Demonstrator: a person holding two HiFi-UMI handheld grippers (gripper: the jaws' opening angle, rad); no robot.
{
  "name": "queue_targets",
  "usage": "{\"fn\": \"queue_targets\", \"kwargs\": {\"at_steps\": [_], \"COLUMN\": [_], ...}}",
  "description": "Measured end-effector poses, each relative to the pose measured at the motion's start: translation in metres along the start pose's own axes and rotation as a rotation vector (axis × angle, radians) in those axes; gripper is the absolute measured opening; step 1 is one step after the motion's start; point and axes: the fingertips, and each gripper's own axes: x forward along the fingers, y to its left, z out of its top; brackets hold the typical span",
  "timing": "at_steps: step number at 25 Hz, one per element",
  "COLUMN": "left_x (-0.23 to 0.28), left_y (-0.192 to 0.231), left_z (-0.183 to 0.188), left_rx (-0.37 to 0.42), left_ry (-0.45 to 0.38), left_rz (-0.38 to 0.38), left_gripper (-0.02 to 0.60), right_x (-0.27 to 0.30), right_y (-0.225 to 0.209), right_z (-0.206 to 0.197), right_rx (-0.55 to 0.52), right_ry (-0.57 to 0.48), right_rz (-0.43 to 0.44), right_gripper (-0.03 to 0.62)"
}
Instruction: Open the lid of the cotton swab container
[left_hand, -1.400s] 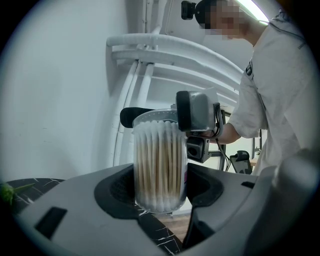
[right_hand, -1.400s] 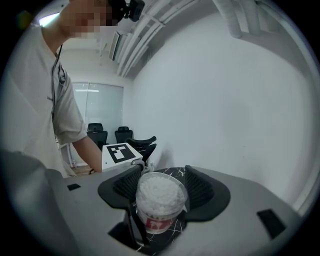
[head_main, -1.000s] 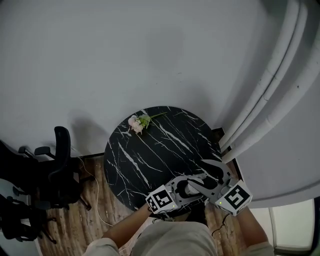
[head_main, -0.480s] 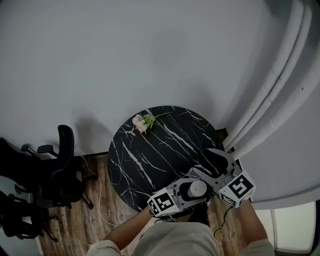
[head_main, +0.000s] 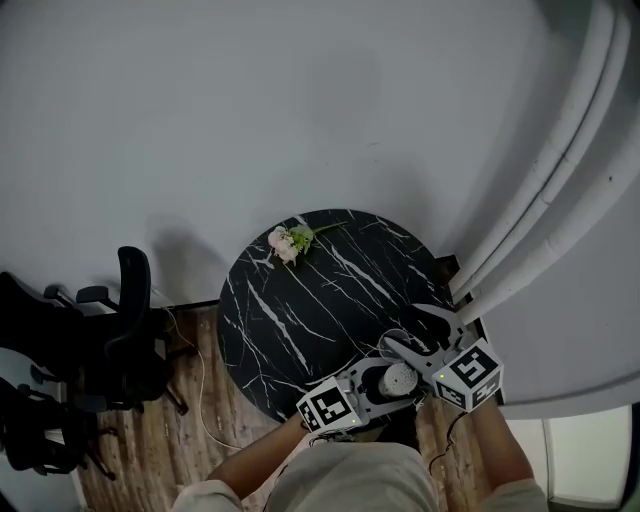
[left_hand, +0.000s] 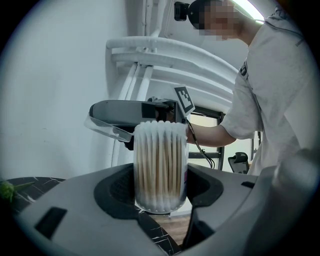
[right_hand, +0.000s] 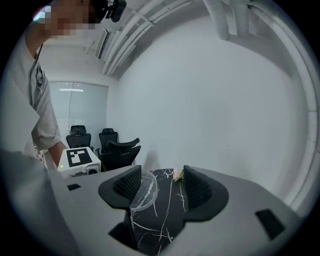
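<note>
At the counter (head_main: 300, 300) edge, my left hand-held gripper (left_hand: 160, 192) clamps the cotton swab container (left_hand: 160, 160); my spread-jawed right hand-held gripper (right_hand: 160, 187) has tipped its lid (right_hand: 143, 192) open.

Left gripper (left_hand: 160, 192), jaws clamped on cotton swab container (left_hand: 160, 160), right gripper (right_hand: 161, 187), jaws apart

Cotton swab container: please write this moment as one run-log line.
left gripper: shut on cotton swab container | lid: off, clear, between right gripper jaws, against one pad | swabs: exposed
</note>
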Motion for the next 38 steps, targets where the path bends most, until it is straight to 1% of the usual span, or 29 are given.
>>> {"fn": "queue_targets", "kwargs": {"at_steps": [7, 10, 13, 17, 20, 22, 24, 26, 28, 30, 35, 38], "left_x": [-0.001, -0.002, -0.006, -0.014, -0.024, -0.030, -0.035, -0.041, -0.044, -0.048, -0.059, -0.063], "left_y": [-0.003, 0.001, 0.011, 0.029, 0.044, 0.057, 0.071, 0.081, 0.088, 0.092, 0.110, 0.117], "left_z": [-0.003, -0.012, -0.019, -0.030, -0.031, -0.030, -0.032, -0.037, -0.044, -0.044, -0.044, -0.042], "left_rx": [0.004, -0.022, -0.058, -0.084, -0.096, -0.084, -0.068, -0.066, -0.065, -0.057, -0.061, -0.057], "left_ry": [0.010, 0.010, 0.001, 0.005, -0.005, -0.008, 0.002, 0.027, 0.063, 0.079, 0.084, 0.080], "left_rz": [-0.006, 0.023, 0.088, 0.207, 0.295, 0.360, 0.431, 0.485, 0.516, 0.537, 0.622, 0.641], "left_gripper": [0.262, 0.262, 0.262, 0.262, 0.262, 0.262, 0.262, 0.262, 0.262, 0.262, 0.262, 0.262], "right_x": [0.005, 0.000, -0.007, -0.015, -0.021, -0.023, -0.024, -0.023, -0.022, -0.021, -0.014, -0.012], "right_y": [0.004, 0.005, 0.006, 0.013, 0.015, 0.015, 0.015, 0.014, 0.014, 0.015, 0.015, 0.018], "right_z": [-0.012, -0.007, 0.000, -0.005, -0.016, -0.025, -0.036, -0.047, -0.056, -0.061, -0.084, -0.091], "right_rx": [0.047, 0.059, 0.097, 0.109, 0.145, 0.177, 0.195, 0.190, 0.194, 0.219, 0.255, 0.248], "right_ry": [0.055, 0.015, -0.045, -0.102, -0.117, -0.123, -0.116, -0.094, -0.080, -0.083, -0.085, -0.067], "right_rz": [0.031, 0.026, 0.018, 0.024, -0.002, -0.017, -0.037, -0.064, -0.087, -0.106, -0.160, -0.164], "right_gripper": [0.282, 0.282, 0.282, 0.282, 0.282, 0.282, 0.282, 0.282, 0.282, 0.282, 0.282, 0.281]}}
